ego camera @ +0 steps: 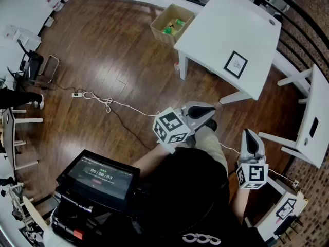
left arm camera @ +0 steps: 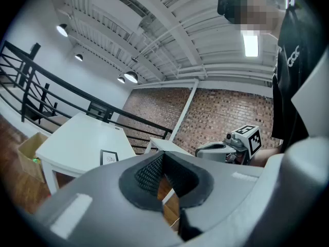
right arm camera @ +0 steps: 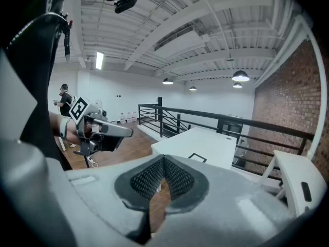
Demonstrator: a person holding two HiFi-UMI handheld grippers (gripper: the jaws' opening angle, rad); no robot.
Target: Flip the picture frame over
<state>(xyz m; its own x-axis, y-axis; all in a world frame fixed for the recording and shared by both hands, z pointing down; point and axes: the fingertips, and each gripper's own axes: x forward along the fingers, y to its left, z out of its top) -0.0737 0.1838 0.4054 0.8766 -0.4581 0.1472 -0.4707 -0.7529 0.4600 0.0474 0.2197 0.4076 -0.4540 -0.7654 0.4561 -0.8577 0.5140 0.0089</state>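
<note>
A: Where is the frame (ego camera: 236, 64) to be found?

B: It lies flat on the white table (ego camera: 216, 30), near the edge facing the person, with the picture seemingly upward. It is well apart from both grippers.

A: How are the jaws set?

B: The left gripper (ego camera: 209, 108) and right gripper (ego camera: 250, 134) are each pressed together, with nothing between.

A: What is called for?

B: The table should be approached and one gripper spread. A frame edge should then be pinched squarely, so that it can be lifted, not dragged.

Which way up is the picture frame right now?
Face up: the picture frame lies flat on the white table, its drawing and black border showing.
</note>
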